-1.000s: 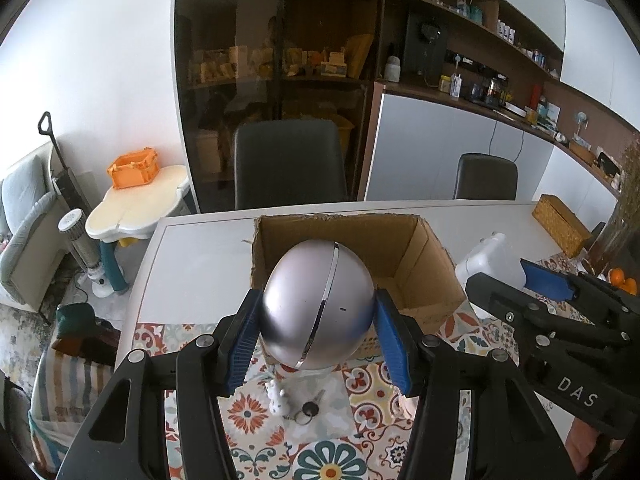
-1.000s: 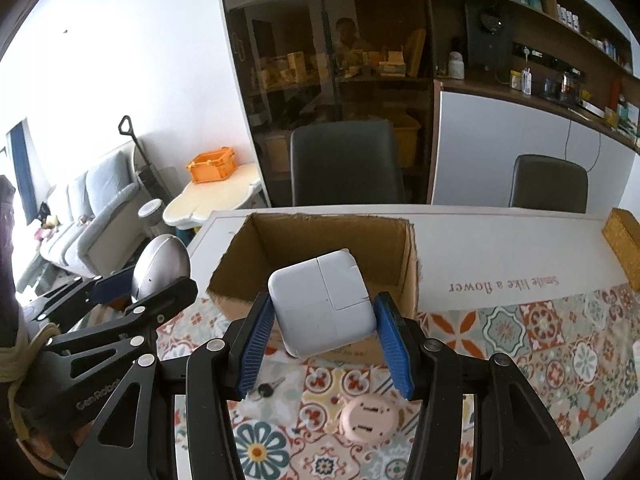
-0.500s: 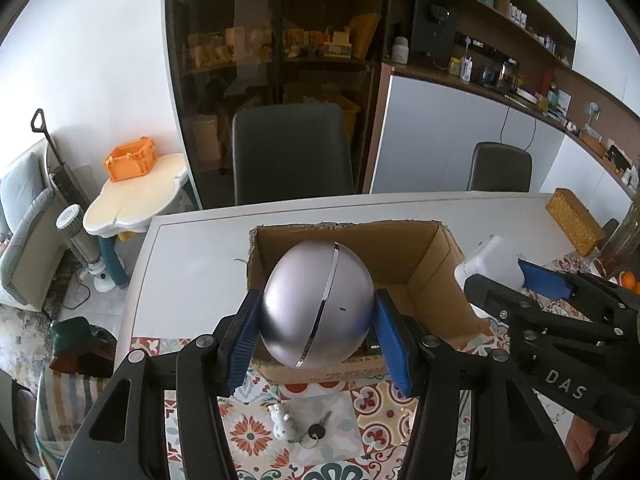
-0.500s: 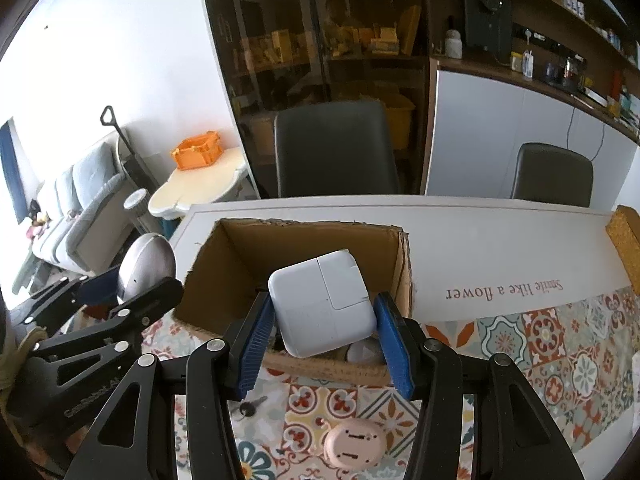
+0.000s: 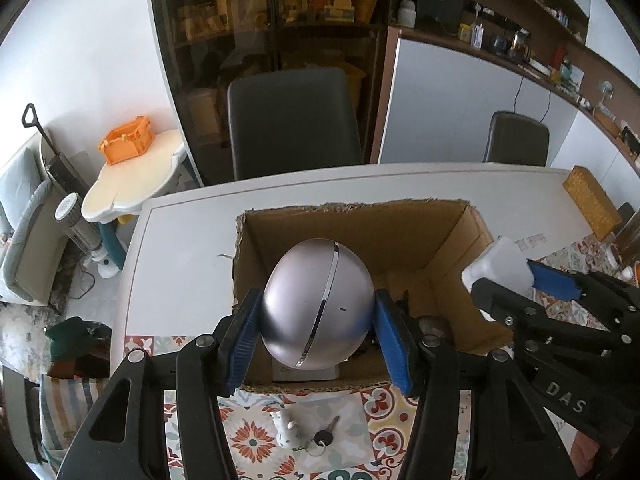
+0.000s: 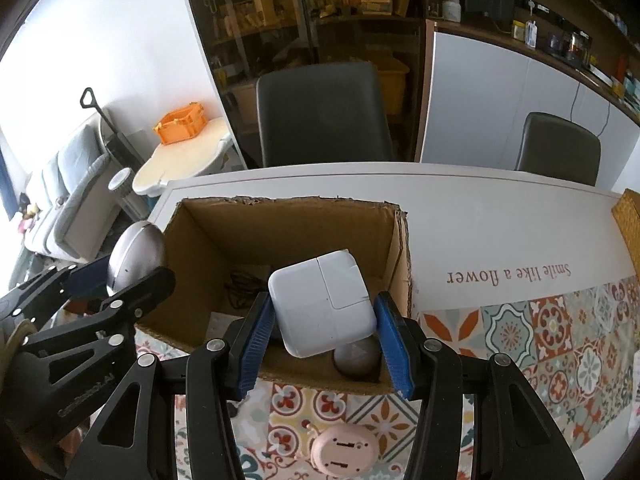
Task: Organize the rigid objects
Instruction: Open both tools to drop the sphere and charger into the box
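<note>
My left gripper (image 5: 318,316) is shut on a silver egg-shaped device (image 5: 316,300), held over the near left part of an open cardboard box (image 5: 360,224). My right gripper (image 6: 322,316) is shut on a white square power adapter (image 6: 322,304), held over the near right part of the same cardboard box (image 6: 288,220). Inside the box lie a grey round object (image 6: 356,358), a dark cable (image 6: 238,284) and a flat light item (image 5: 304,372). Each gripper shows at the edge of the other's view, the right gripper (image 5: 520,280) and the left gripper (image 6: 120,264).
On the patterned tablecloth in front of the box lie a key on a ring (image 5: 324,436), a small white figurine (image 5: 284,428) and a pink round plug-like object (image 6: 344,450). A woven box (image 5: 592,200) sits at the table's far right. Two dark chairs (image 5: 292,120) stand behind the white table (image 5: 180,264).
Both grippers have moved forward and down with their objects, from in front of the box to over its opening. More of the box's inside shows now.
</note>
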`<state>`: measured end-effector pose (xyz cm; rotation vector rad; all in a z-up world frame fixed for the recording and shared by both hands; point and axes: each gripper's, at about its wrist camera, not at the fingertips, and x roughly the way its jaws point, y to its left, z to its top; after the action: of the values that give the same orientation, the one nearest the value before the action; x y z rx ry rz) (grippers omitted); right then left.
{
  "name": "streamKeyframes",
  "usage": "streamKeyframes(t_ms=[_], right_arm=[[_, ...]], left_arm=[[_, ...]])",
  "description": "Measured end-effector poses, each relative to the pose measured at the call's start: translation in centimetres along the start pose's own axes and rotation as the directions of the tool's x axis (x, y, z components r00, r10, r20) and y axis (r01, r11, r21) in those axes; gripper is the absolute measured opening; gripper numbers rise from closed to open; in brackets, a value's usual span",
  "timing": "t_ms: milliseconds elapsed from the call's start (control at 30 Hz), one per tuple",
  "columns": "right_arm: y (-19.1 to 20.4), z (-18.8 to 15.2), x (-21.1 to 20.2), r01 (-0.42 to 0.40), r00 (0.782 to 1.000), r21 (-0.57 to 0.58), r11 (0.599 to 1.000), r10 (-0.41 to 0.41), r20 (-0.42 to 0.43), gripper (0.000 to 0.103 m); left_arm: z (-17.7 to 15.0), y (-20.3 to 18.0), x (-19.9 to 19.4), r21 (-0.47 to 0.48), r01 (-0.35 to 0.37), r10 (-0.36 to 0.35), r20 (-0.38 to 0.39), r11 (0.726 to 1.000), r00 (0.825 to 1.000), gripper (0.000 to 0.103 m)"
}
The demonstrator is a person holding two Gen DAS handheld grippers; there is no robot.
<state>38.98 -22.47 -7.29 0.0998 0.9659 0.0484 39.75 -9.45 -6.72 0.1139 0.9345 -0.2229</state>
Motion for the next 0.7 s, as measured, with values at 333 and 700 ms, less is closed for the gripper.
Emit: streamKeyframes(t_ms=[333,700], right_arm=[[0.0,0.6,1.1,0.005,1.000,-0.006,1.000,-0.005,-0.022,0.052],[0.6,0.1,-0.8,0.048,0.998,-0.007,0.999,-0.048,0.028,0.066]], left_arm=[[-0.6,1.4,-0.3,-0.027,-0.066,0.067,0.012,0.997,0.998,0.070],[-2.4,2.7,-4.0,-0.067,-0.116,0.121,0.066,0.991,0.991,0.085]])
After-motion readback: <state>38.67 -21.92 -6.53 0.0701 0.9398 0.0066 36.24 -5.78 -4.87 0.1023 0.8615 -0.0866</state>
